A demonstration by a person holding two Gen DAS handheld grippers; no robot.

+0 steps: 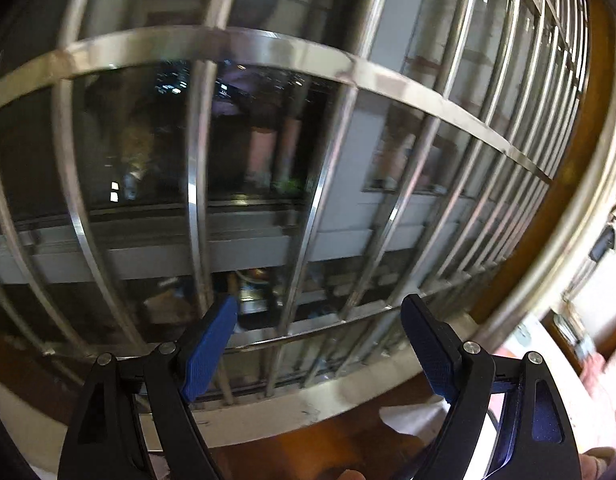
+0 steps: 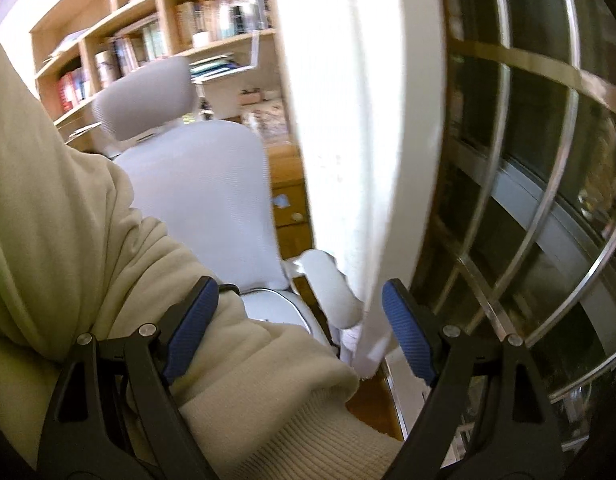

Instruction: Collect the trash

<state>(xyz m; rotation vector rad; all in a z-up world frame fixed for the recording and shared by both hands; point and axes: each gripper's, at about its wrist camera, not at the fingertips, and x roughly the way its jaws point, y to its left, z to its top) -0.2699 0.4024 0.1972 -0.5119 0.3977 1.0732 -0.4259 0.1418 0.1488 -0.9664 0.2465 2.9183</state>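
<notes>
The left gripper (image 1: pixel 320 344) is spread wide, its blue pads (image 1: pixel 209 354) well apart with nothing between them. It faces a window guarded by a steel grille (image 1: pixel 195 184) whose bars fill the view from 9 o'clock round to 2 o'clock; dark glass behind them shows blurred reflections. A pale window sill (image 1: pixel 340 392) curves across at 6 o'clock, with brown wood below it. At 4 o'clock a blurred, cluttered desk edge (image 1: pixel 588 344) shows, too smeared to name what lies on it.

The right gripper (image 2: pixel 299 330) is likewise spread, nothing pinched between its blue pads (image 2: pixel 408 340). Across its lower left, from 7 to 9 o'clock, lies a cream knit sleeve (image 2: pixel 107 260) of the person's arm, its ribbed cuff at 6 o'clock. Beyond it, toward 11 o'clock, stands a grey mesh office chair (image 2: pixel 199 200) with a headrest, and behind that a wooden bookshelf (image 2: pixel 163 20) loaded with books. A white curtain (image 2: pixel 360 120) hangs down the middle from 12 o'clock, its lower end reaching just between the pads without being gripped. The same barred grille (image 2: pixel 548 160) fills 1 to 4 o'clock.

No piece of trash can be made out in either view — both are motion-blurred.
</notes>
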